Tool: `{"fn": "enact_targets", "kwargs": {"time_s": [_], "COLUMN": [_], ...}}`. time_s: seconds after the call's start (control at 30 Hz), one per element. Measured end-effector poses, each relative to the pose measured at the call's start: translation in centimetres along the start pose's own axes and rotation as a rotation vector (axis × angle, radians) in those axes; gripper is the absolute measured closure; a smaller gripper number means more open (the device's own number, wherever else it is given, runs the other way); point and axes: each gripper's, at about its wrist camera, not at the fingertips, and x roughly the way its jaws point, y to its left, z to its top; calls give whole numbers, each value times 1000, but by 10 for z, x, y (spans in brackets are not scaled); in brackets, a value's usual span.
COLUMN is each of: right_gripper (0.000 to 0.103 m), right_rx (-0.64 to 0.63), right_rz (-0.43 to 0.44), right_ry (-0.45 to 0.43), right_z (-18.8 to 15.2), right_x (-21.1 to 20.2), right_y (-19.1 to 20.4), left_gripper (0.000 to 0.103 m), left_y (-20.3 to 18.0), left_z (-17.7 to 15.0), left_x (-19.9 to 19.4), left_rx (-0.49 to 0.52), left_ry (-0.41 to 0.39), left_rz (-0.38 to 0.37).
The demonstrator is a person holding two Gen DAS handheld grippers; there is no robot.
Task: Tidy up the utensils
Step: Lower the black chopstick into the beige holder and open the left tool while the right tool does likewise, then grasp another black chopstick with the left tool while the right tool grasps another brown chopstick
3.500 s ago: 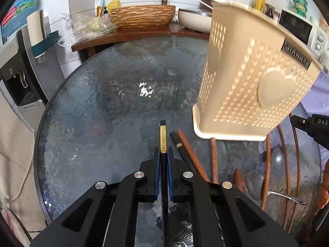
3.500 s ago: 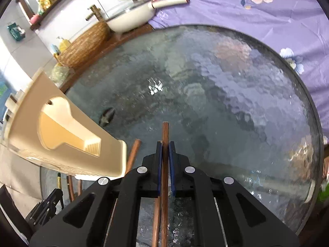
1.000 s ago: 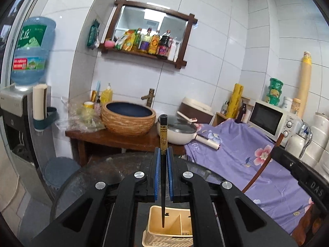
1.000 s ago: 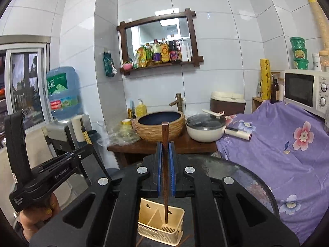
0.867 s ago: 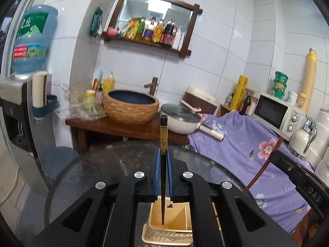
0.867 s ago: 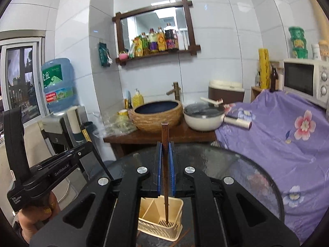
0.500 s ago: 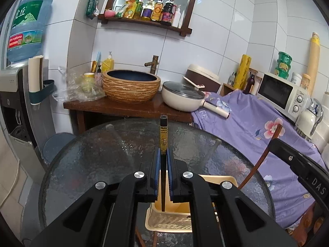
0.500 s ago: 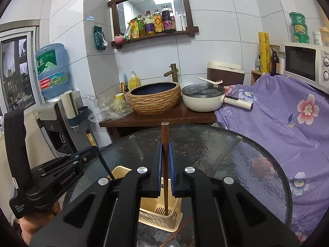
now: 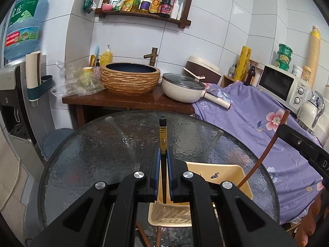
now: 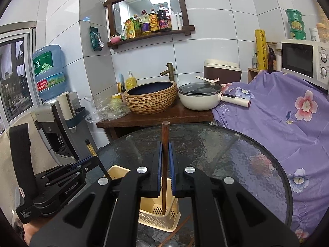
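My left gripper (image 9: pixel 162 154) is shut on a black chopstick with a gold band (image 9: pixel 163 135), held upright with its lower tip inside the beige utensil basket (image 9: pixel 226 173). My right gripper (image 10: pixel 165 150) is shut on a brown wooden chopstick (image 10: pixel 165 131), upright, its lower tip down in the basket (image 10: pixel 160 216). Each gripper shows in the other's view: the right gripper (image 9: pixel 302 144) with its brown chopstick (image 9: pixel 265 152), the left gripper (image 10: pixel 67 177) with its black chopstick (image 10: pixel 92 150).
The basket stands on a round glass table (image 9: pixel 92 154). More wooden utensils (image 9: pixel 158 236) and spoons (image 10: pixel 170 242) lie on the glass in front of it. A wooden counter (image 9: pixel 127 99) with a woven basin and pan stands behind; a purple floral cloth (image 10: pixel 287 119) lies right.
Both grippers have come down from high above the basket, and both chopsticks' tips have dropped lower into it. Both grips stay shut.
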Motion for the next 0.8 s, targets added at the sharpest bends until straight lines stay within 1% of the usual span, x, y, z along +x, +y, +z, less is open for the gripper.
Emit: {"fn": "enact_targets", "kwargs": {"time_s": [0.03,0.07,0.1,0.13,0.17,0.2,0.27,0.4,0.47,0.5,0.57,0.63,0.73,0.8], "right_gripper": [94,91,79,59,50,46,46,46,45,44,41,40,40,40], "right_rx": [3,5,8,12,15,13,-17,-23,-13,-3,19,33,57,65], "right_rz": [-5,-8,-5,-3,-9,-19,-40,-36,-39,-37,-30,-26,-35,-36], "right_ry": [-3,-2,-2,-3,-12,-29,-47,-57,-38,-23,11,41,87,133], "right_z": [0,0,0,-1,-2,-3,-5,-15,-24,-28,-39,-52,-72,-86], "right_x": [-1,-2,-2,-4,-7,-11,-18,-33,-38,-39,-42,-43,-45,-40], "right_y": [-1,-3,-4,-4,-5,-6,-4,-6,-11,-13,-19,-25,-35,-40], "left_gripper": [91,81,75,62,52,48,34,20,9,7,7,7,7,7], "left_y": [0,0,0,0,1,2,2,6,8,10,15,26,43,51], "left_z": [0,1,1,1,2,2,2,-7,-14,-19,-28,-38,-57,-69], "left_x": [-1,-2,-4,-7,-10,-12,-19,-38,-46,-50,-54,-55,-50,-46], "left_rx": [2,5,5,1,-5,-8,-10,-8,-4,4,12,-3,-25,-32], "left_ry": [-1,-5,-8,-14,-23,-30,-47,-67,-73,-73,-58,-27,44,80], "left_rz": [-1,-3,-6,-13,-21,-25,-31,-42,-33,-30,-18,-2,17,27]}}
